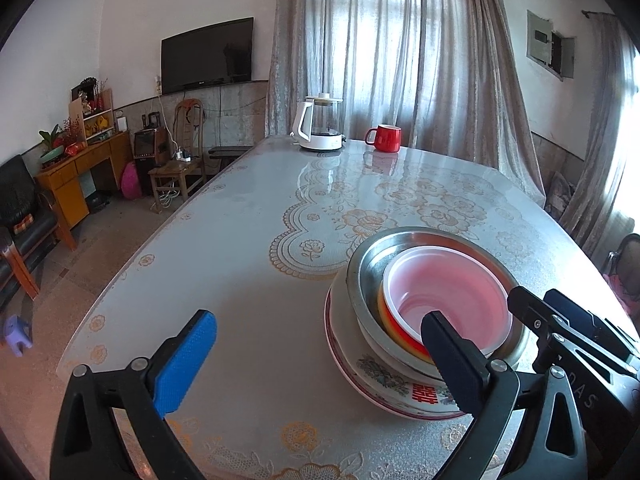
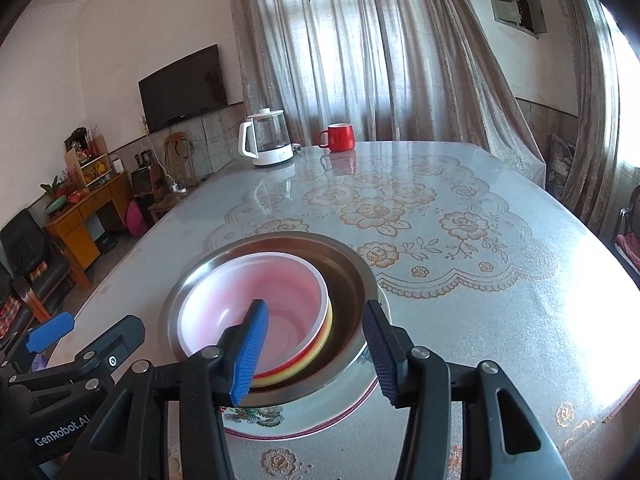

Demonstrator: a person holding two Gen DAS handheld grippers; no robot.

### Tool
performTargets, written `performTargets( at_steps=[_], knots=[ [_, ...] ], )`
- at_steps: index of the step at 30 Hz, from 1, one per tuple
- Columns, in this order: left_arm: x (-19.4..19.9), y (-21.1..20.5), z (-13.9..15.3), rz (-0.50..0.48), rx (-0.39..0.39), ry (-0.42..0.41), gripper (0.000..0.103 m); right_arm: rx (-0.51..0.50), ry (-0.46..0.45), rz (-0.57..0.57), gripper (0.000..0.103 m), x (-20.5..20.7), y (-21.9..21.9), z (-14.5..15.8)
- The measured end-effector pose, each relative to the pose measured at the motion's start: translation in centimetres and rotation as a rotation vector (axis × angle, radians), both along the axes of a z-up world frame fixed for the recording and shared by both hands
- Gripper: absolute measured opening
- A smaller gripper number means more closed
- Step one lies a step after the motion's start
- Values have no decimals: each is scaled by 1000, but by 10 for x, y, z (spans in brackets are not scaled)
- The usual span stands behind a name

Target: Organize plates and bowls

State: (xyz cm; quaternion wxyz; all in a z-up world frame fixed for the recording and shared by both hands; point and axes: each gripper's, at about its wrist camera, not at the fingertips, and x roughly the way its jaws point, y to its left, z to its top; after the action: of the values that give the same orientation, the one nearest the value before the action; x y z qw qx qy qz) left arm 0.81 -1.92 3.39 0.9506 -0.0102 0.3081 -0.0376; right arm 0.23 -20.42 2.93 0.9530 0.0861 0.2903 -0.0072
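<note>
A pink bowl (image 2: 256, 312) with red and yellow sides is nested in a steel bowl (image 2: 352, 280), which is stacked on a flowered plate (image 1: 384, 380) on the table (image 1: 240, 240). Both the left gripper (image 1: 320, 364) and the right gripper (image 2: 316, 352) are held wide apart, with nothing grasped.
</note>
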Motion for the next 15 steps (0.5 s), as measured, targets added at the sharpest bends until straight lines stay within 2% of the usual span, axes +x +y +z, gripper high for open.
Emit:
performTargets(
  at_steps=[15],
  knots=[
    [-1, -2, 0, 3, 6, -6, 103, 1, -8, -4, 49, -2, -2, 0]
  ],
)
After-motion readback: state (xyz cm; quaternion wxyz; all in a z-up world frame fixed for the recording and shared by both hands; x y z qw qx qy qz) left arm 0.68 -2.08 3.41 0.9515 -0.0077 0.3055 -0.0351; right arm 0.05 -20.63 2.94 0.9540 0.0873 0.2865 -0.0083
